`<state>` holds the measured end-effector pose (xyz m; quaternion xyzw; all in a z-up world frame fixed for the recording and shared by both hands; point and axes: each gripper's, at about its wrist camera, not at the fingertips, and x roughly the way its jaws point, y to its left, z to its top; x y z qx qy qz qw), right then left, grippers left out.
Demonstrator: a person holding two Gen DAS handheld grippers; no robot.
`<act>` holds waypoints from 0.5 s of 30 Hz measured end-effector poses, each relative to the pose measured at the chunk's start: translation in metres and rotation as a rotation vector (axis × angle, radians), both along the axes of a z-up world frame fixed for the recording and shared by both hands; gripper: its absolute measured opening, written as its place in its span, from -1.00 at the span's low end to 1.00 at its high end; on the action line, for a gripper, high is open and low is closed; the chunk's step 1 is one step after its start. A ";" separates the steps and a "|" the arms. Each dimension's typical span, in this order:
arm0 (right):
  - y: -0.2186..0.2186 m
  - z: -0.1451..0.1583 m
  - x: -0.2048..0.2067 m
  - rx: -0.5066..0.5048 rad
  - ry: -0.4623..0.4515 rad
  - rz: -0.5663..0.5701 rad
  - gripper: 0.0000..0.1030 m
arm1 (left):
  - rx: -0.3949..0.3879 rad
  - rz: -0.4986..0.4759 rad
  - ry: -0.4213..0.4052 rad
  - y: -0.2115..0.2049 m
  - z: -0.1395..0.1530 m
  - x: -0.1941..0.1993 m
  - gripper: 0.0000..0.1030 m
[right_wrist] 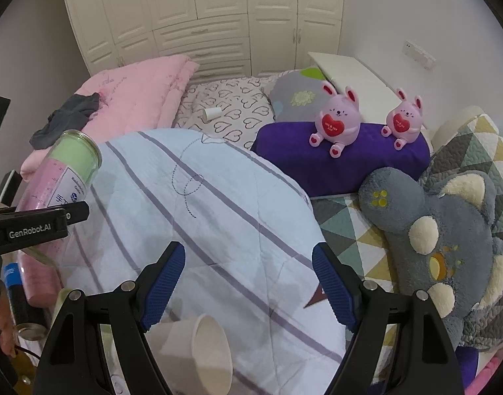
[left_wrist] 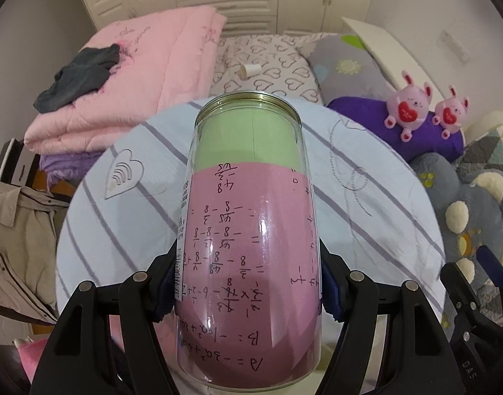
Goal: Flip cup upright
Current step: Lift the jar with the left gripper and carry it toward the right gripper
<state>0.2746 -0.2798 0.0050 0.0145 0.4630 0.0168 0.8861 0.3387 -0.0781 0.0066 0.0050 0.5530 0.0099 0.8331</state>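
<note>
- Between the blue pads of the left gripper (left_wrist: 248, 283) sits a clear cup (left_wrist: 248, 230), pinched at its lower body, its metal-rimmed end pointing away from the camera and tilted up
- Inside the cup's wall a rolled sheet shows pink near the gripper and green toward the far rim, with handwritten maths reading upside down in the left wrist view
- Beneath and beyond that gripper spreads a pale blue striped quilt (left_wrist: 126, 217); further ahead lies a heart-print sheet (left_wrist: 277, 65) with a small white paper cup (left_wrist: 249, 70) on its side
- Ahead and to the left of the left gripper, a folded pink blanket (left_wrist: 146, 75) carries a dark grey garment (left_wrist: 80, 75)
- To its right, two pink bunny toys (left_wrist: 412, 103) rest on a purple pillow (left_wrist: 366, 118)
- From the right wrist view, the right gripper (right_wrist: 248, 283) stands spread wide with nothing between its blue pads, hovering over the same striped quilt
- Just below its fingers, close to the camera, a second white paper cup (right_wrist: 205, 352) lies on its side, mouth toward the lens
- Far to the left of the right gripper, the clear cup appears tilted in the other tool's grip, its rim up and to the right
- To the right of that gripper lies a grey plush toy (right_wrist: 449, 240) on a triangle-patterned quilt (right_wrist: 343, 217)
</note>
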 end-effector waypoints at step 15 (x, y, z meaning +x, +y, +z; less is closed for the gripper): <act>0.029 0.047 -0.096 -0.031 -0.071 0.027 0.57 | -0.022 -0.022 -0.093 0.033 0.051 -0.119 0.37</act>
